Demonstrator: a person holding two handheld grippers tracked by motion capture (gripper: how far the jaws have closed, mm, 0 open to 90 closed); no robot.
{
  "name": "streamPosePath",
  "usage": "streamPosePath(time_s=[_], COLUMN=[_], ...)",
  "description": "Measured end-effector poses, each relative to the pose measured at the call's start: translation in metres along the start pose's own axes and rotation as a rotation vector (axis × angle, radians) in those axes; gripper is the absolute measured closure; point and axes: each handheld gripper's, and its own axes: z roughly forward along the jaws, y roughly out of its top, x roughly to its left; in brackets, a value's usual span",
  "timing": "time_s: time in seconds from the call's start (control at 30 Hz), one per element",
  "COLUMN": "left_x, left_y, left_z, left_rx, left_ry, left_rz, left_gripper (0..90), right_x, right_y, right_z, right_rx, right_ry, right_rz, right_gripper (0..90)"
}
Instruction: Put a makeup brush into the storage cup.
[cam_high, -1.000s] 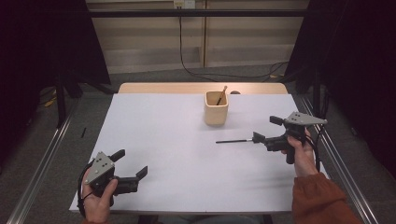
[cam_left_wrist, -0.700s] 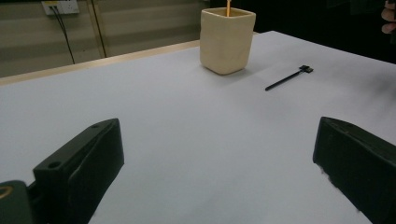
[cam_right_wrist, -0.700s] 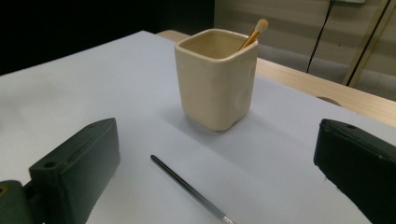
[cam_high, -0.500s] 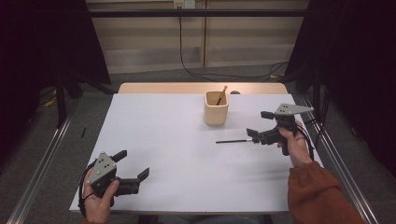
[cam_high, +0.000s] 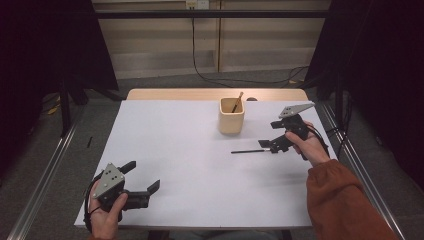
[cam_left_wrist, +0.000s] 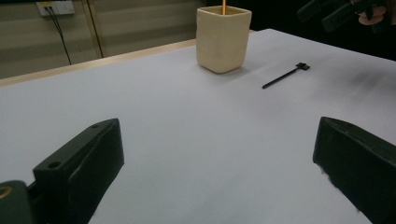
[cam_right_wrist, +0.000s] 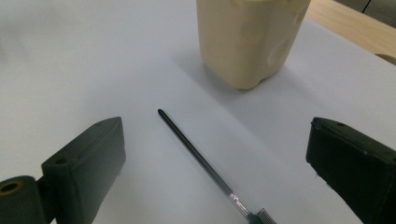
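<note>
— Dark curtains hang on both sides and a pale panelled wall runs along the back; what sits on the white-topped desk?

— Little: a cream, square-sided ceramic cup stands at the far middle with a thin wooden stick leaning inside, and a slim black rod with a small flat head lies flat just near and right of the cup.

— Where are the grippers?

— The right gripper hovers over the head end of the rod, jaws wide apart with nothing between them; in the right gripper view the rod runs up between the two jaws toward the cup. The left gripper rests at the near left corner, jaws also spread and empty, well apart from everything.

— Which step is this?

— I judge it the approach to picking up the rod. Next, the right gripper would need to drop lower, line its jaws across the thin shaft and close; a rod lying this flat leaves little to catch.

— Anything unclear?

— The rod's head is cut off at the bottom edge of the right gripper view, the stick's lower end is hidden inside the cup, and whether the jaws touch the desk can't be told.
</note>
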Motion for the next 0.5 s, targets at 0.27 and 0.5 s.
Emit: streamPosePath(time_s=[0.27, 0.5], left_x=[-0.002, -0.002], left_y=[0.001, 0.001], left_z=[0.002, 0.003], left_rx=[0.001, 0.004], left_ry=[-0.011, -0.015], left_rz=[0.01, 0.009], left_gripper=[1.8, 1.8], right_x=[0.004, -0.004], right_y=[0.004, 0.014], right_z=[0.008, 0.012], right_rx=[0.08, 0.221], right_ry=[0.004, 0.044], right_rz=[-0.034, -0.047], right_gripper=[8.8, 12.5])
